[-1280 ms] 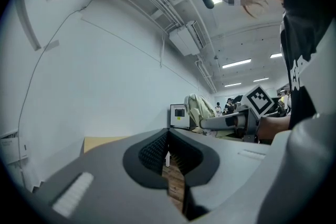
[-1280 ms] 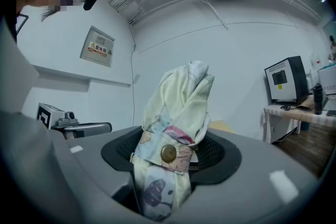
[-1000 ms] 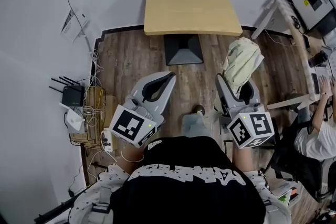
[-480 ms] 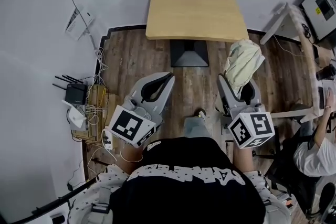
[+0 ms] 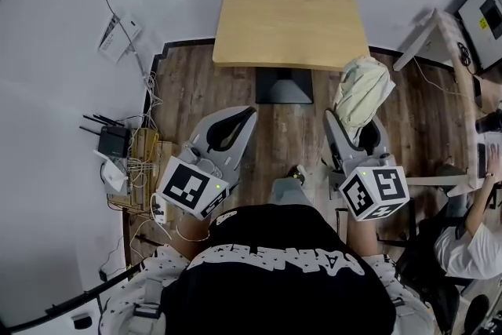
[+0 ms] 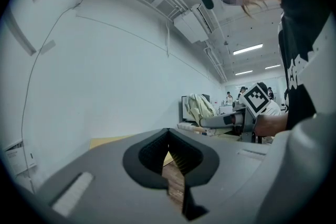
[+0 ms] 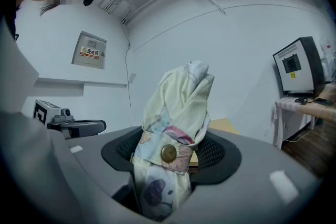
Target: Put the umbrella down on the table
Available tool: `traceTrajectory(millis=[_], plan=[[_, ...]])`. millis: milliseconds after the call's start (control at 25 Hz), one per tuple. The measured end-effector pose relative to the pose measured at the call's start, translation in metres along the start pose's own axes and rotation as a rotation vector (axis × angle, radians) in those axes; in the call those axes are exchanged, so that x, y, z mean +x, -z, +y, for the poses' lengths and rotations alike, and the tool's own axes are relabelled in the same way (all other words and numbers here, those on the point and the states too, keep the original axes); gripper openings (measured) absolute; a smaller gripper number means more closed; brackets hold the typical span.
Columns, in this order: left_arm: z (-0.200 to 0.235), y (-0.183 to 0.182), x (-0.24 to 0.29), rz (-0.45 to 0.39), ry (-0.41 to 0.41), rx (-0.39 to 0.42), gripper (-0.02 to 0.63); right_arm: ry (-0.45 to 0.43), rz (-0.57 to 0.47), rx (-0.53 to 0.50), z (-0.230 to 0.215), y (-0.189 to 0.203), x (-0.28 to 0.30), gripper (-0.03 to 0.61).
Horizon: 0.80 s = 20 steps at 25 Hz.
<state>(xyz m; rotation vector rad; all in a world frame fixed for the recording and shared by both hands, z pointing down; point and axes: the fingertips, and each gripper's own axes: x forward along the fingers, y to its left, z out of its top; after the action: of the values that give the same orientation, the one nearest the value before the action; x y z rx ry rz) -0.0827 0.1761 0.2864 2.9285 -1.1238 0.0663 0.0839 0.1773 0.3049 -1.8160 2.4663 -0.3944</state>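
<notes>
A folded pale-yellow umbrella [image 5: 362,92] with a buttoned strap stands upright in my right gripper [image 5: 354,123], which is shut on its lower part. In the right gripper view the umbrella [image 7: 176,113] fills the gap between the jaws of the right gripper [image 7: 170,140]. My left gripper [image 5: 249,114] is to its left at about the same height, shut with nothing in it; its tips meet in the left gripper view [image 6: 168,134]. The light wooden table [image 5: 290,12] lies ahead of both grippers, its top bare. Both grippers hover over the floor, short of the table.
The table's black base [image 5: 284,85] stands on the wooden floor. A router and tangled cables [image 5: 110,143] lie at the left wall. A white desk [image 5: 439,35] with a monitor and a seated person [image 5: 471,235] are on the right.
The head view has shifted a little and the table now sits slightly lower in it. Both grippers keep nearly the same pose, the umbrella still held in the right one.
</notes>
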Motion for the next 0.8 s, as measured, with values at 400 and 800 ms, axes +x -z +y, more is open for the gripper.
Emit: traceTrajectory(millis=[400,800], plan=[[0.005,0.001,0.030,0.029,-0.034,0.013,-0.008,-0.028,0.012,0.023,-0.031,0.000,0.022,0.302],[0.013,-0.009,0.061,0.038,-0.057,0.032,-0.008,-0.067,0.019,0.007,-0.051,-0.006,0.042,0.302]])
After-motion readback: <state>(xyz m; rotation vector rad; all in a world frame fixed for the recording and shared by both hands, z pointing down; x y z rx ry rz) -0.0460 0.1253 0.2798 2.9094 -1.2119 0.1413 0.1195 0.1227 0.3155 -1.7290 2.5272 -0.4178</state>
